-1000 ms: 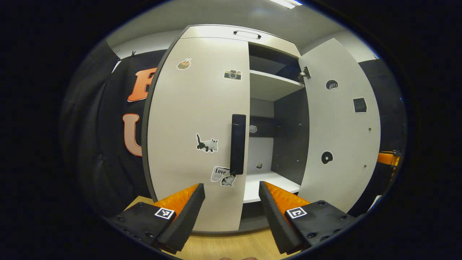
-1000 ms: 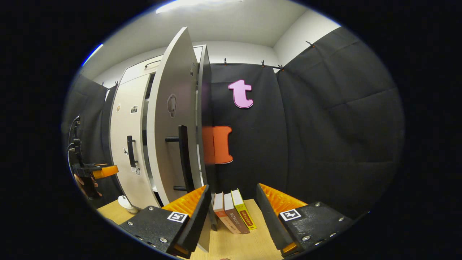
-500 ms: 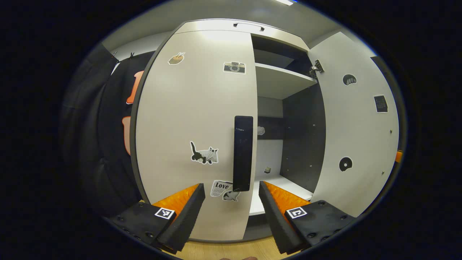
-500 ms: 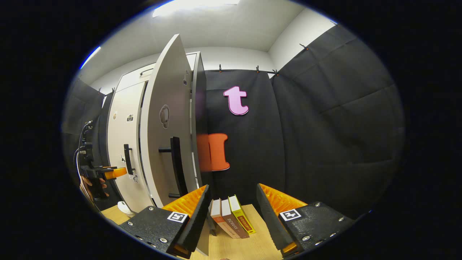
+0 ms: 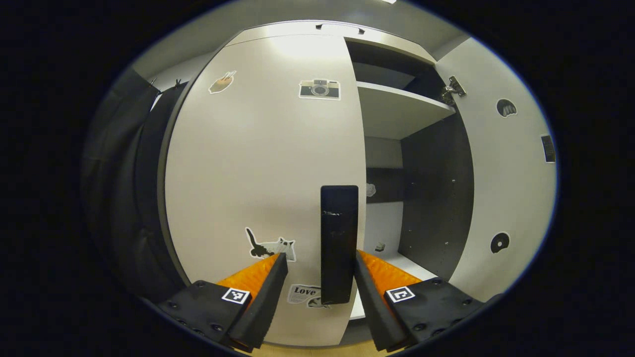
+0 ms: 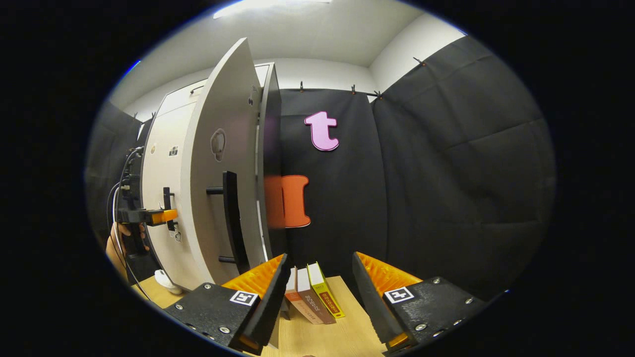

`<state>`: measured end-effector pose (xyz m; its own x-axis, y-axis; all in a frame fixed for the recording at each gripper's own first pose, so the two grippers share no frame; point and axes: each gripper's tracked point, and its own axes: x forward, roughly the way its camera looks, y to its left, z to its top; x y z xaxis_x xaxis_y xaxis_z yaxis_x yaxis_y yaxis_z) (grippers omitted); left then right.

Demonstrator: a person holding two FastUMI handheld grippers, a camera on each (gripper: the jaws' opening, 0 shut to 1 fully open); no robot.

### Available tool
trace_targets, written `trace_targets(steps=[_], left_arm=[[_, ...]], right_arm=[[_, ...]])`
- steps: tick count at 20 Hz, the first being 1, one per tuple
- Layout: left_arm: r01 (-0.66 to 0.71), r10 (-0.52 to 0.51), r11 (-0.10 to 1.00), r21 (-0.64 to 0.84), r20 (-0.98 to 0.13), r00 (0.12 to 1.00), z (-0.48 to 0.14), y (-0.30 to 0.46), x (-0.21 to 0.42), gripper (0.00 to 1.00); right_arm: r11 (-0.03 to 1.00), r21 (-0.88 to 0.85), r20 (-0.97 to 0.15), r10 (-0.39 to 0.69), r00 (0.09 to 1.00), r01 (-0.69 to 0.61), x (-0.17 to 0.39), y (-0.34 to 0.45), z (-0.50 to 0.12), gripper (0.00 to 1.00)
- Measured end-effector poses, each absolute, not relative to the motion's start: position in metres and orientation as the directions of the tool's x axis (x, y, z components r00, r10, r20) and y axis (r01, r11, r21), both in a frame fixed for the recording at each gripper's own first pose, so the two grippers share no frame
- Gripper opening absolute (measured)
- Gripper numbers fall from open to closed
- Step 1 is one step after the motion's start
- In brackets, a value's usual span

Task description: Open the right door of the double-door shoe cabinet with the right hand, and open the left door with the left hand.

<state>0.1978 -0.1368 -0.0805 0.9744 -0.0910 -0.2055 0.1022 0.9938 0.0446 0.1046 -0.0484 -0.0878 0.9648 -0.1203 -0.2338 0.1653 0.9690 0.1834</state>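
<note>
- Tall pale grey double-door shoe cabinet (image 5: 392, 114), dark panelling inside, standing on a light wooden floor (image 6: 337, 332) against the black cloth booth wall (image 6: 446, 188).
- Left door (image 5: 263, 163) of the cabinet: flat pale grey panel, shut flush with the frame; carries a camera sticker (image 5: 320, 89), a cat sticker (image 5: 270, 246) and others.
- Right door (image 6: 218, 168): matching pale grey panel, swung wide open, seen edge-on in the right gripper view; its inner face (image 5: 501, 173) shows beside the exposed compartment in the left gripper view.
- Interior: one white shelf (image 5: 397, 111) high up, a white floor board (image 5: 397, 265) low down.
- Left gripper (image 5: 317, 277): jaws spread apart, one finger either side of the left door's black upright bar handle (image 5: 339, 243); neither finger visibly presses on it.
- Right gripper (image 6: 320, 282): jaws wide apart, holding nothing, near the right door's black bar handle (image 6: 230, 218) but clear of it.
- Three books (image 6: 310, 292), leaning on the floor beyond the right gripper.
- A hand (image 6: 119, 243) holding the left gripper at the left door, seen in the right gripper view.
</note>
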Motion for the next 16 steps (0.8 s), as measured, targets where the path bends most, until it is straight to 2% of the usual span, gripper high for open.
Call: trace_targets(steps=[1,5,6,7,9,12,15,16], left_arm=[[0.085,-0.07,0.995,0.06,-0.227,0.971,-0.087,-0.135,0.2,0.8],[0.07,-0.052,0.995,0.067,-0.239,0.97,-0.084,-0.143,0.202,0.76],[0.071,-0.054,0.996,0.061,-0.245,0.968,-0.085,-0.147,0.201,0.68],[0.075,-0.059,0.995,0.058,-0.246,0.968,-0.085,-0.15,0.201,0.55],[0.07,-0.053,0.996,0.058,-0.244,0.968,-0.085,-0.15,0.201,0.41],[0.079,-0.067,0.996,0.041,-0.243,0.968,-0.085,-0.15,0.2,0.4],[0.095,-0.084,0.995,0.034,-0.253,0.964,-0.086,-0.15,0.2,0.31],[0.1,-0.09,0.995,0.025,-0.26,0.961,-0.085,-0.15,0.197,0.31]], right_arm=[[0.97,0.181,-0.234,-0.119,0.965,0.163,0.104,-0.048,-0.089,0.78],[0.97,0.162,-0.262,-0.132,0.956,0.179,0.102,-0.051,-0.099,0.78],[0.97,0.163,-0.268,-0.132,0.954,0.18,0.101,-0.05,-0.1,0.78],[0.969,0.163,-0.278,-0.133,0.951,0.183,0.098,-0.051,-0.102,0.78],[0.97,0.16,-0.287,-0.131,0.949,0.183,0.09,-0.049,-0.101,0.78],[0.971,0.146,-0.304,-0.138,0.943,0.189,0.076,-0.05,-0.102,0.78],[0.971,0.136,-0.299,-0.148,0.943,0.195,0.066,-0.048,-0.093,0.78],[0.972,0.135,-0.29,-0.148,0.945,0.194,0.063,-0.046,-0.089,0.78]])
